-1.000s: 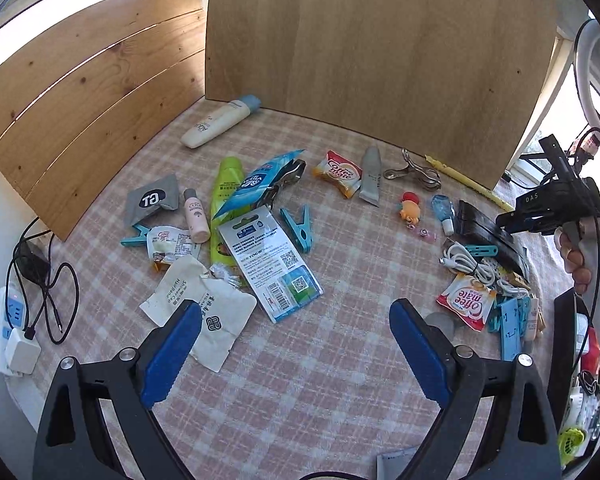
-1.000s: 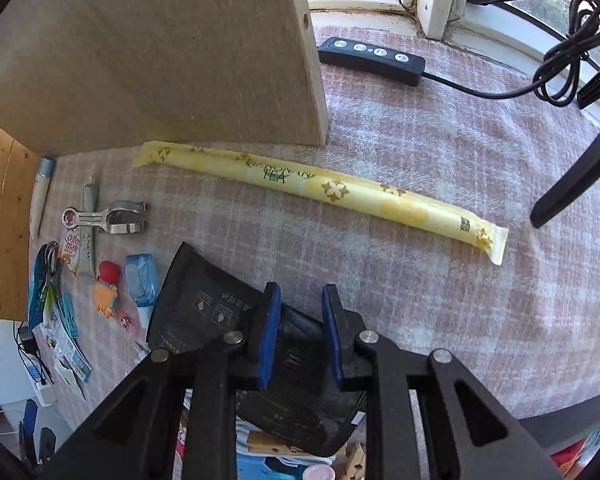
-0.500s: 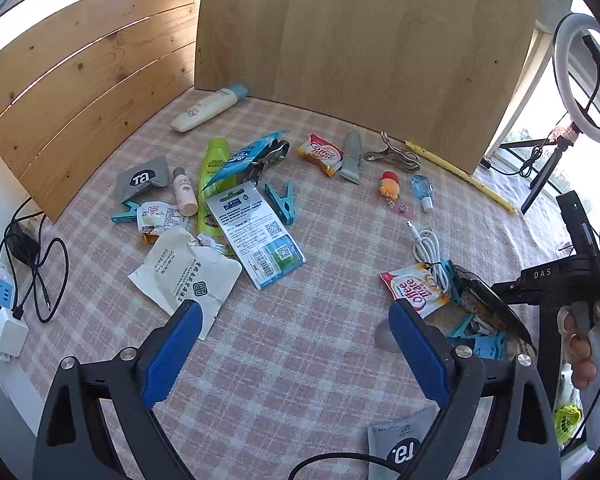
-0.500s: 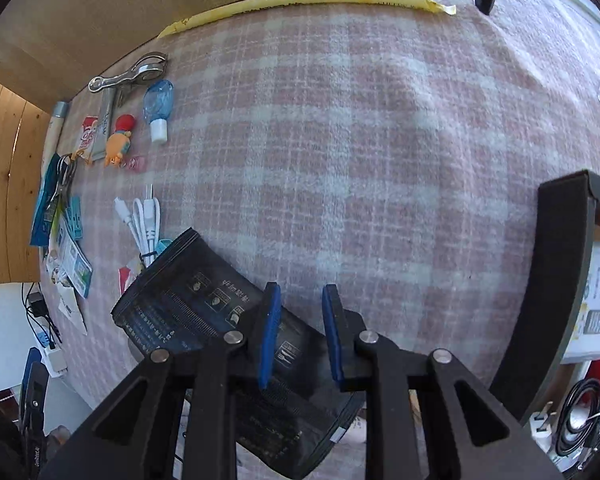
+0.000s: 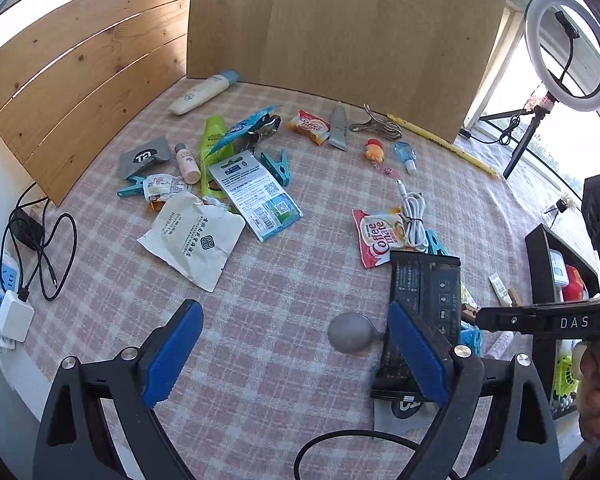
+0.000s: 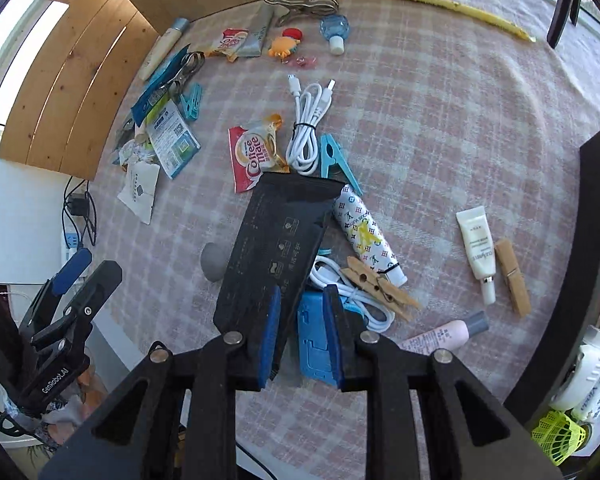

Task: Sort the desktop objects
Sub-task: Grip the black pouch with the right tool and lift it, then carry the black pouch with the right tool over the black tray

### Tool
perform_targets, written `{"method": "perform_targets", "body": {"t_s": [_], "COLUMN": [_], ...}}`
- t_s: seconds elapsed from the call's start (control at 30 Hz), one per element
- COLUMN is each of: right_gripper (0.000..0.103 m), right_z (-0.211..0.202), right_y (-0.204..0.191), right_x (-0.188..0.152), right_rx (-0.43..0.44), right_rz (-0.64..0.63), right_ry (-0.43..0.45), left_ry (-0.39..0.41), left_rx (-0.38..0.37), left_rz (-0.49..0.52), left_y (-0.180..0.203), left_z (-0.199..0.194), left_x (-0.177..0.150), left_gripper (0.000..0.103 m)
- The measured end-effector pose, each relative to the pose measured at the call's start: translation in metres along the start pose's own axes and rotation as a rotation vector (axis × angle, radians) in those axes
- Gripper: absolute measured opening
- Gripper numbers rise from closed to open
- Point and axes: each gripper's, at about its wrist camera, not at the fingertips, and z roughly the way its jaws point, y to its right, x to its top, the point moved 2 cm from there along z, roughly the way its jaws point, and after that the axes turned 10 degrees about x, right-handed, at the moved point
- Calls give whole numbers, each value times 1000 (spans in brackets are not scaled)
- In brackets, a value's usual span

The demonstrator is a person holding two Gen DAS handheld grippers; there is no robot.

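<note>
A black foil pouch [image 6: 276, 240] lies tilted over the cluttered pink checked cloth [image 6: 440, 128], on top of a white cable and a blue card [image 6: 314, 328]. My right gripper [image 6: 303, 296] hovers above its near corner. The jaws are opening; the pouch edge rests against the left pad [image 6: 270, 332] and the right pad stands clear of it. In the left wrist view the same pouch [image 5: 424, 300] sits partly behind my left gripper's right finger. My left gripper [image 5: 292, 312] is open and wide, with nothing in it, above bare cloth and a grey spoon [image 5: 350, 334].
Around the pouch lie a Coffee mate sachet [image 6: 254, 156], a coiled white cable [image 6: 308, 120], a blue peg [image 6: 336, 160], wooden pegs [image 6: 376, 284], and tubes [image 6: 476, 244]. A black tray [image 6: 592, 216] stands at the right. Packets and bottles crowd the far left [image 5: 220, 168]. Wooden boards [image 5: 340, 24] wall the back.
My right gripper carried the black pouch from beside the yellow tea stick back to the pile of pegs and tubes, and its jaws have widened. The left gripper drifted slightly and stayed open.
</note>
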Motion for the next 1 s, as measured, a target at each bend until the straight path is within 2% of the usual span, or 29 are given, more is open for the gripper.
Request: {"method": "perform_targets", "body": {"t_s": [0.03,0.13,0.2,0.27,0.3,0.33,0.4,0.5,0.83,1.0], "right_gripper": [25,25,27,32,37,41,41,41,41,42], "right_z": [-4,-7,-8,-4,0,2,8,13,28,33], "right_y": [11,14,14,12,7,4,-2,-5,-10,-14], "right_x": [9,16,13,11,10,8,9,10,19,20], "right_rx": [4,43,66,85,90,80,46,43,-14,-55], "right_rz": [9,72,100,138,141,134,126,134,129,104], "right_ry": [1,12,19,25,29,36,45,34,27,25], "left_ry": [-8,-54,-76,-98,-114,-124,-151,-215,-221,-231], "left_rx": [-23,-107,-138,-164,-173,-183,-217,-260,-266,-314], "left_rz": [14,73,114,162,179,186,204,229,385,406], "left_y": [5,23,34,42,45,46,48,52,79,89], "left_z": [0,7,14,22,26,29,38,51,64,68], "left_x": [-1,-5,-7,-6,-5,-3,1,2,-3,-6], "left_gripper": [93,93,93,93,93,93,94,94,94,93]}}
